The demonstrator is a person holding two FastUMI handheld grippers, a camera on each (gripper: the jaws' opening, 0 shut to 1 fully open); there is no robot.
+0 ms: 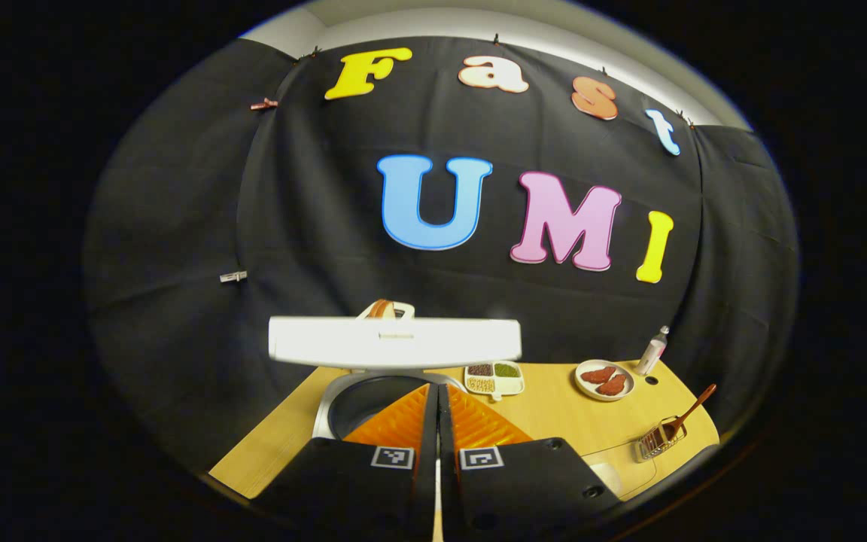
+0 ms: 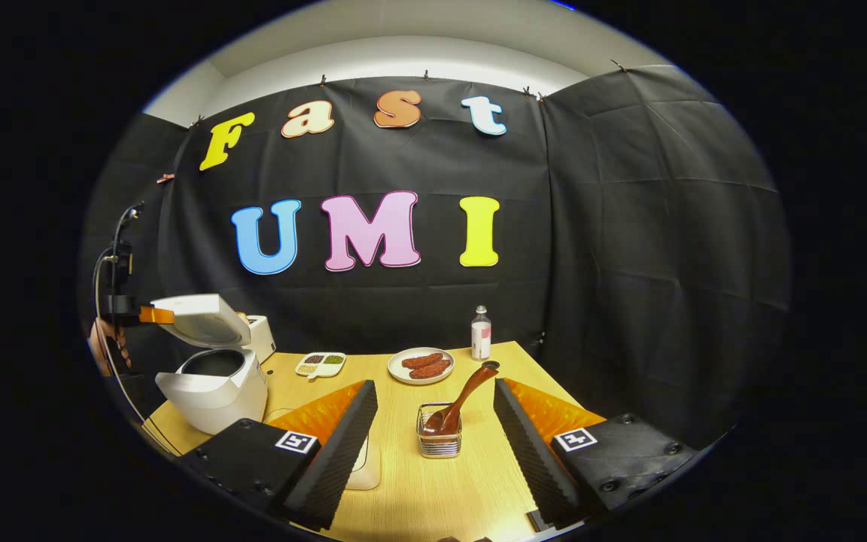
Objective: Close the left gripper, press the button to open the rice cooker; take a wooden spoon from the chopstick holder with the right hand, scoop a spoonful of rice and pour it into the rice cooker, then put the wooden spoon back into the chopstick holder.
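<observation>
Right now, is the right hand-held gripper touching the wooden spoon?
Apart. The right gripper view shows the right hand-held gripper open, with bare table on both sides of the wooden spoon in its chopstick holder.

1 rice cooker (image 2: 211, 380), 1 wooden spoon (image 2: 463, 397), 1 chopstick holder (image 2: 439, 440), 1 bottle (image 2: 481, 333), 2 plates (image 2: 420, 366)

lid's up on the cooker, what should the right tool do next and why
Probably ease the right tool forward and down around the wooden spoon, then shut on its handle. The rice cooker lid already stands open, the spoon is still leaning in the chopstick holder, and the right tool is open with the holder between its fingers, not yet touching the spoon.
</observation>
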